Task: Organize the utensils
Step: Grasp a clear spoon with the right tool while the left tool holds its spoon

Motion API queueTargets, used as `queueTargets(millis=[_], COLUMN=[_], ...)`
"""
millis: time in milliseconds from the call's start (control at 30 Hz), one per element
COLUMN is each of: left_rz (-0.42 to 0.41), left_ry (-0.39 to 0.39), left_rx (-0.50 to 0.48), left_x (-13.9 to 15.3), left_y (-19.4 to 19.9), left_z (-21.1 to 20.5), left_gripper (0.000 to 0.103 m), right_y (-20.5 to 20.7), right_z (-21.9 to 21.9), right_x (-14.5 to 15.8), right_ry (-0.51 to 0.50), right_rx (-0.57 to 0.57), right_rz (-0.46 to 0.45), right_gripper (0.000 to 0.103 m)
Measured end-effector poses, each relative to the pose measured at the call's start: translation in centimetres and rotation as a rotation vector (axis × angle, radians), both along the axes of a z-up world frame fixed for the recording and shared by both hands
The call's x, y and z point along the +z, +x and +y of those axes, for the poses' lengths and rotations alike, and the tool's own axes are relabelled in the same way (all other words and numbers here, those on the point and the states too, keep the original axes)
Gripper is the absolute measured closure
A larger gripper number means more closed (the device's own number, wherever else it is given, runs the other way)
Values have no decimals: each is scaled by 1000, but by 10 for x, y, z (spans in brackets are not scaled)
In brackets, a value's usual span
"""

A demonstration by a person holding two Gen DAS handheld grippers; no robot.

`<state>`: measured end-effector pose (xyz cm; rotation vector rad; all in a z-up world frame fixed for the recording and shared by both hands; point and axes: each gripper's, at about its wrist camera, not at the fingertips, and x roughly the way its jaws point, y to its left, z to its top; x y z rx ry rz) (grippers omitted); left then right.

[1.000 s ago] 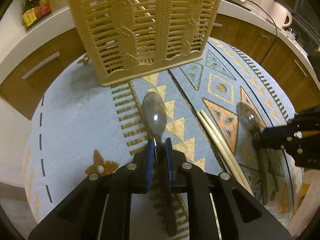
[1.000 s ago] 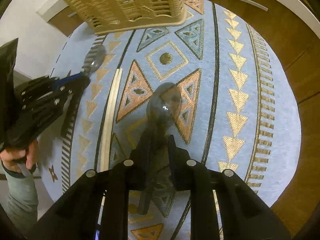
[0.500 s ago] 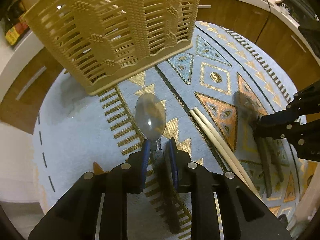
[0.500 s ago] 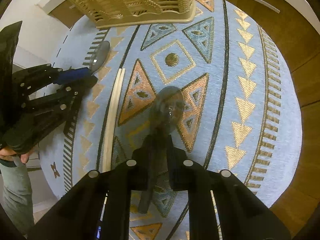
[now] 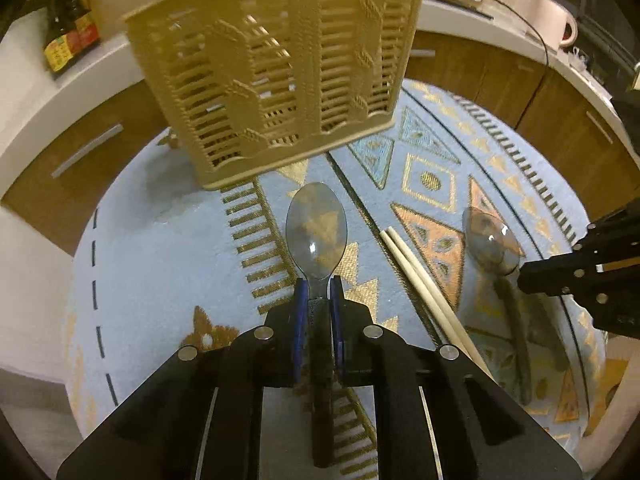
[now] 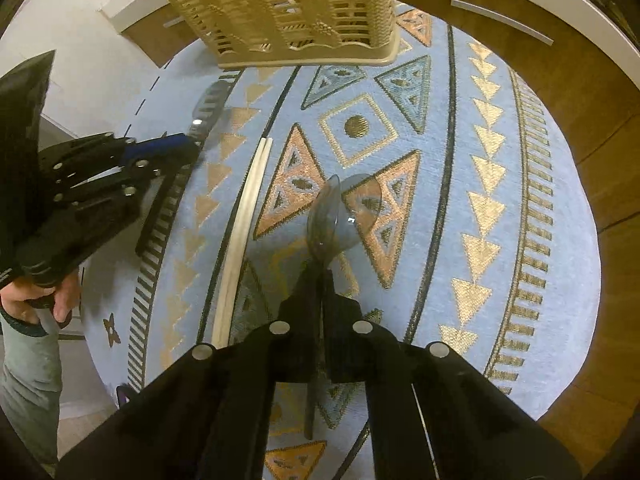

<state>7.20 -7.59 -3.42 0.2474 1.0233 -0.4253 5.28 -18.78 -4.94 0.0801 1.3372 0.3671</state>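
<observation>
Both spoons have come up off the blue patterned mat point(image 5: 168, 264) over the last second, which suggests the pick-up step is done and the carry to the beige slatted utensil basket point(image 5: 280, 80) is under way. The left gripper point(image 5: 318, 292) is clamped on the neck of a clear grey spoon point(image 5: 316, 228), whose bowl now points at the basket's base, just short of it. The right gripper point(image 6: 318, 276) is closed on a second spoon point(image 6: 340, 216), tilted on edge and well short of the basket, on its right-hand side. A pair of pale chopsticks point(image 5: 416, 276) still lies on the mat between the two spoons, untouched. Judging from this, each spoon must next be raised above the basket's rim and dropped handle-down; the chopsticks remain for afterwards.
</observation>
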Motion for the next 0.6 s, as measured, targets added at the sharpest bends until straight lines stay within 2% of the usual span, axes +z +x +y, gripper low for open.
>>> queueTargets(millis=[100, 367, 467, 600], left_rz=[-31, -50, -46, -38], left_ry=[-20, -64, -74, -93], left_rx=[9, 16, 13, 13], left_x=[9, 19, 18, 17], left_y=[-9, -13, -13, -15], left_z=[4, 2, 4, 7], left_gripper=[94, 94, 94, 93], right_y=[-3, -6, -4, -1], right_z=[-9, -34, -49, -73], right_x=[0, 3, -2, -12], right_ry=[2, 6, 55, 176], right_rx=[-17, -67, -103, -174], right_rz=[-1, 7, 45, 138], right_gripper=[102, 101, 101, 97])
